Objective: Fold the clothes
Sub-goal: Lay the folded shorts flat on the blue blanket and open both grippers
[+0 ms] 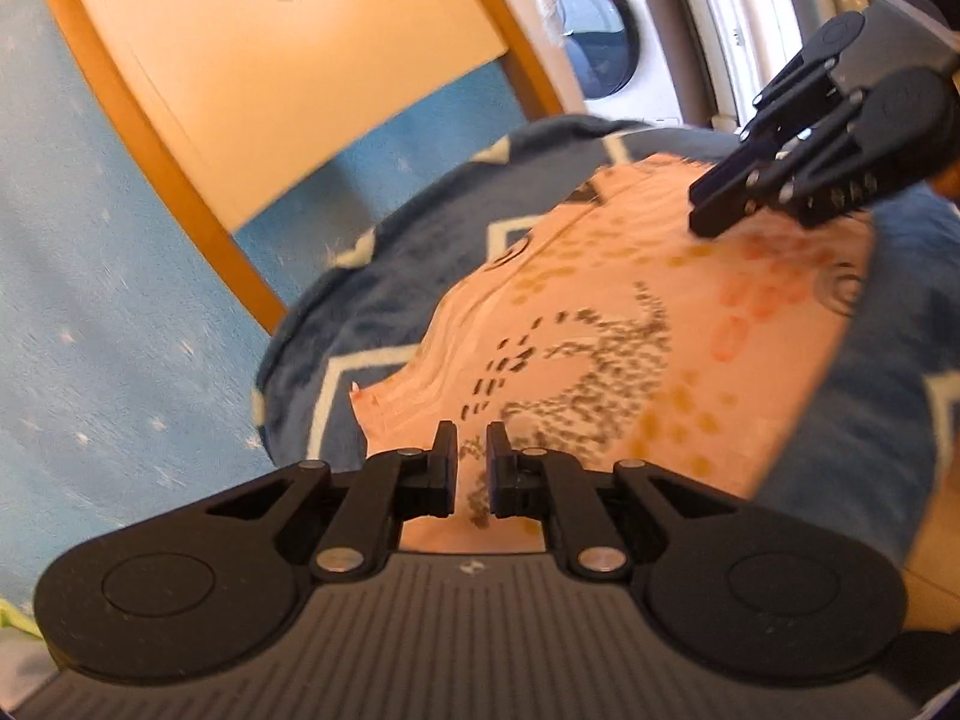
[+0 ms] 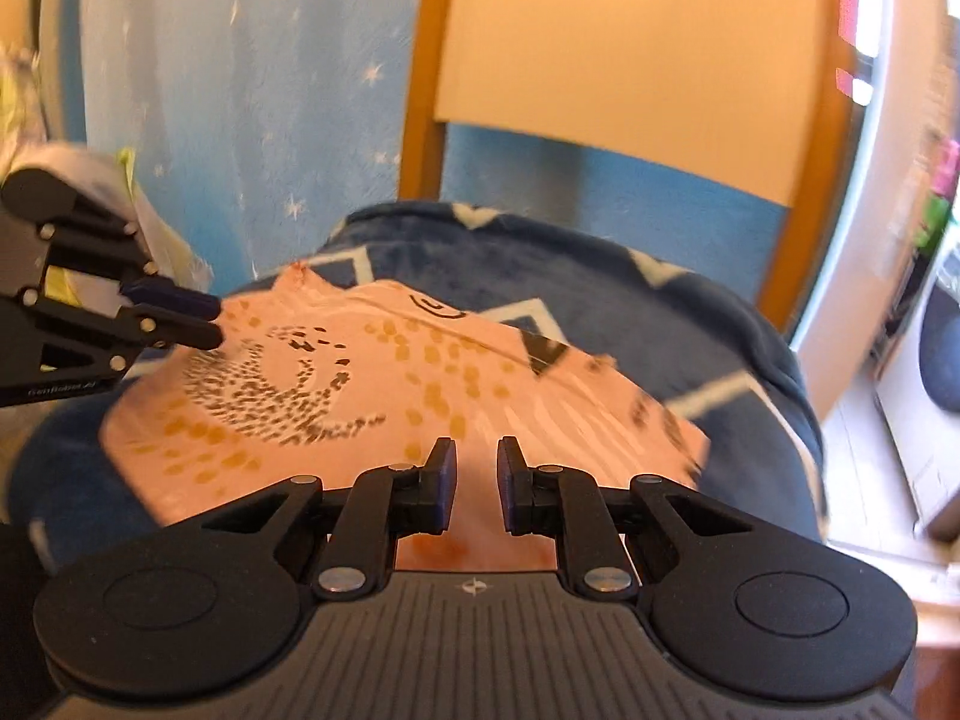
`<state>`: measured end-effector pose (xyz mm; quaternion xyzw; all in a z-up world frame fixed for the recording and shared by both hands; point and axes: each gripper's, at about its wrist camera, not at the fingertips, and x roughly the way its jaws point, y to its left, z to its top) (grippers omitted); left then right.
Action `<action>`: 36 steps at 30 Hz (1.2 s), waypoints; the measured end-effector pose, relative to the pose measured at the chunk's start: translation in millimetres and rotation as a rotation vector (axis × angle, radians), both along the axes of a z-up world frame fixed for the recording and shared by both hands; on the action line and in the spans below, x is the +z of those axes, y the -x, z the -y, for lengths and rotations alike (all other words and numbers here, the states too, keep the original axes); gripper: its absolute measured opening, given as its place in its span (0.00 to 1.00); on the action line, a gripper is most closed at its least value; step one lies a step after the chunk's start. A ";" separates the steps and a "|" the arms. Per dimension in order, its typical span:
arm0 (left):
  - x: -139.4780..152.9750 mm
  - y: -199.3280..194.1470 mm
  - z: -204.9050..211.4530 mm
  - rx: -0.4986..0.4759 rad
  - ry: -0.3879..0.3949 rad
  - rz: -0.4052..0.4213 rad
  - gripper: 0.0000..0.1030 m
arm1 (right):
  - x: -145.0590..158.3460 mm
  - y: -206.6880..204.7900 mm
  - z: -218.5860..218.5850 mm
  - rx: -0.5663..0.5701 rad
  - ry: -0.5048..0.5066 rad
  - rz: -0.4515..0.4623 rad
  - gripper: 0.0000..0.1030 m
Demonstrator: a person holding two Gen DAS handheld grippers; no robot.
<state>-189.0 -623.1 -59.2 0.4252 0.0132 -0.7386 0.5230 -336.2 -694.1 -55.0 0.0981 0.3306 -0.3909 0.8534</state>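
The pink garment (image 2: 384, 372), printed with dark and yellow dots, lies spread on a dark blue blanket (image 2: 600, 276) with white zigzag lines, which covers what looks like a chair seat. The wooden chair back (image 2: 630, 60) stands at the far side, before a blue wall with small stars.

The left gripper (image 1: 472, 450) is low over the near left part of the garment. Its fingers stand a little apart and I see no cloth pinched between them. The right gripper (image 2: 477, 468) is over the near right part, also with a narrow gap between its fingers and nothing caught in it. In the left wrist view the right gripper appears at the far right, its tips just at the cloth surface; whether they touch it, I cannot tell.

In my judgement the garment looks already doubled at least once, because its outline is compact and a ridge runs across it, but the blur makes this unsure. The scene fits equally a moment just before the grippers take an edge for another fold, and a moment just after they let go of one. So I say only that both grippers are near the cloth and hold nothing.

For containers: a washing machine (image 1: 600, 30) shows far right in the left wrist view; its round door looks shut and what is inside is not visible.
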 end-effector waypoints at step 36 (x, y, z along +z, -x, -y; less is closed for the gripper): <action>-8.7 -21.6 0.6 0.140 -0.001 -0.150 0.09 | 2.4 65.6 -37.9 -0.168 -0.085 0.193 0.22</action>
